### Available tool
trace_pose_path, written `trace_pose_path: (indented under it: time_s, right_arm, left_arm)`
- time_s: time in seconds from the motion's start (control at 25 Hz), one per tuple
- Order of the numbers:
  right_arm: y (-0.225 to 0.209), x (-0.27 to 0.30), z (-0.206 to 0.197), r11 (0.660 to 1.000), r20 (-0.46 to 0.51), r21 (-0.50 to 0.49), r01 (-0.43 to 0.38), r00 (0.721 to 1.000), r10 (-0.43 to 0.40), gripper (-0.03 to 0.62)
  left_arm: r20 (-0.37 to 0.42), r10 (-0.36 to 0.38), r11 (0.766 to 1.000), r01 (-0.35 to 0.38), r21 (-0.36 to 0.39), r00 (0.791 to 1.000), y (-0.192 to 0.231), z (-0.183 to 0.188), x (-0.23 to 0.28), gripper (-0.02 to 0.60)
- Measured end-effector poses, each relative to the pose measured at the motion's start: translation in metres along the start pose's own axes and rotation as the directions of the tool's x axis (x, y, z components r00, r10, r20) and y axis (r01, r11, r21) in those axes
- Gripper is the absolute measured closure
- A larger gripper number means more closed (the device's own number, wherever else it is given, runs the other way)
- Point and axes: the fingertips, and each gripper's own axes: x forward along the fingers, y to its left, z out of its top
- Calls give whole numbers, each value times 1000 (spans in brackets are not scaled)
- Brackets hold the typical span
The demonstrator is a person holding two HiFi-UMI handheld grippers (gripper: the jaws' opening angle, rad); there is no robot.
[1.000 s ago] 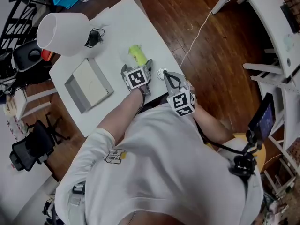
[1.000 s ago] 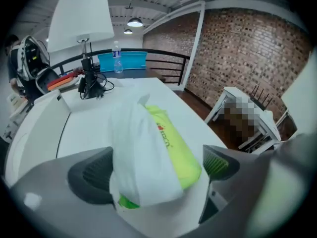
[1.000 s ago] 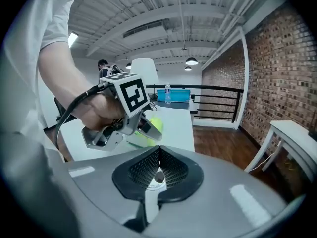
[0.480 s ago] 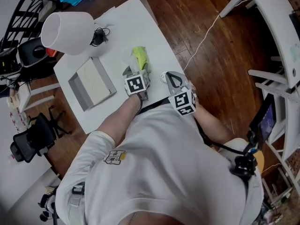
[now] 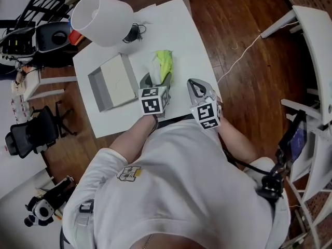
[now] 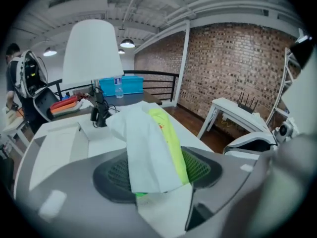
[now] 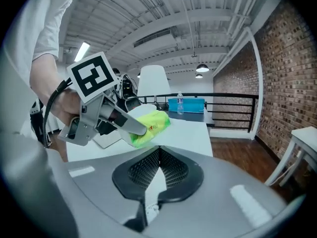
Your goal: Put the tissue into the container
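A yellow-green tissue pack (image 5: 162, 66) with a white tissue sticking out of it sits between the jaws of my left gripper (image 5: 155, 80), which are closing on it, pads pressing its sides. The left gripper view has the pack (image 6: 148, 148) filling the gap between the pads. In the right gripper view the pack (image 7: 152, 127) is held off the white table (image 5: 192, 40). The grey open container (image 5: 110, 82) lies left of the pack, with an open space between them. My right gripper (image 5: 196, 85) hangs shut and empty at the table's near edge, its pads meeting (image 7: 158, 155).
A white lamp shade (image 5: 101, 18) stands at the table's far left with a black cable clump (image 5: 134, 33) beside it. Dark wooden floor lies to the right, with white furniture (image 5: 311, 40) at far right. A black chair (image 5: 31, 139) and shelves crowd the left side.
The left jaws have come in around the tissue pack, which lay ahead of them on the table before. The head view has shifted, so the table sits lower in the picture.
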Motion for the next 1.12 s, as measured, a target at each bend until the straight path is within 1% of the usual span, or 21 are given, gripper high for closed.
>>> trace_pose_path:
  time_s: [0.12, 0.2, 0.28, 0.4, 0.52, 0.64, 0.72, 0.84, 0.96, 1.12]
  right_arm:
    - [24, 13, 26, 999, 50, -35, -33, 998, 35, 594]
    - [46, 26, 45, 995, 83, -73, -69, 994, 75, 594]
    - [71, 39, 66, 985, 115, -127, -113, 985, 128, 594]
    - [112, 55, 92, 964, 145, -209, -165, 970, 198, 594]
    - [154, 66, 110, 943, 154, -265, -201, 957, 248, 594]
    - [195, 74, 120, 924, 148, -311, -223, 949, 279, 594]
    - [217, 78, 126, 915, 145, -332, -229, 946, 290, 594]
    - [235, 85, 130, 908, 135, -352, -227, 948, 289, 594]
    - [245, 92, 133, 909, 129, -360, -212, 953, 273, 594]
    - [252, 102, 135, 907, 120, -378, -185, 962, 247, 594]
  left_arm:
    - [73, 37, 999, -34, -42, 997, 36, 12, -30, 305]
    - [115, 86, 994, -77, -81, 990, 70, 15, -50, 305]
    - [158, 149, 983, -130, -127, 976, 108, 15, -73, 304]
    - [203, 243, 960, -206, -190, 948, 171, 11, -108, 304]
    - [195, 326, 932, -281, -227, 925, 235, -6, -135, 304]
    - [154, 372, 913, -332, -236, 915, 289, -32, -152, 304]
    - [123, 384, 907, -349, -235, 915, 317, -48, -154, 304]
    - [86, 379, 909, -354, -218, 921, 341, -64, -146, 304]
    - [44, 355, 920, -341, -192, 934, 350, -77, -132, 304]
    - [-7, 316, 936, -313, -162, 949, 352, -91, -111, 304]
